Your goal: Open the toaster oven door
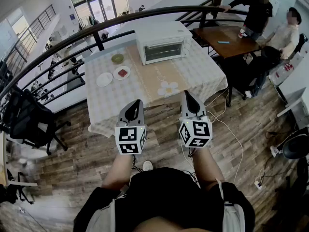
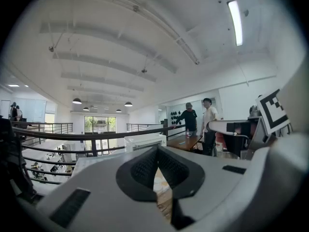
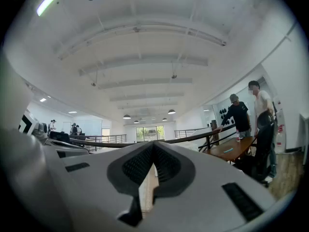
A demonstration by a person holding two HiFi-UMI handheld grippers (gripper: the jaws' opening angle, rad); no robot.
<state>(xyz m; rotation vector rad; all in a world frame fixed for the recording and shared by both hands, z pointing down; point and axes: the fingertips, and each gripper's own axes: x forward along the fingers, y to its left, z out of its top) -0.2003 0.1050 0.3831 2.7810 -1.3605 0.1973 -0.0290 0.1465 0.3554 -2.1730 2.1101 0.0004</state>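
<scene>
Left hand-held gripper and right hand-held gripper both clenched, pads meeting, nothing between them; held side by side and apart, roughly level, over the wood floor just short of the bench's near edge, pointing at it.

Toaster oven sits at the bench's far edge, right of centre, close under the curved railing; long axis runs left-right along that far edge; glass door faces the near edge and both grippers; door shut.

Room to move: checked cloth between near edge and oven is bare, only a printed flower on it; straight lane in from the front. Left of the oven: green bowl, plate with something red, empty white plate, all near the bench's left edge, well apart from the oven front. Cloth hangs over the near and right edges.

Right of the bench: wooden table near the far right corner, two people beside it; white cable trailing on the floor right of the grippers. Left: black office chair, well apart from the bench.
</scene>
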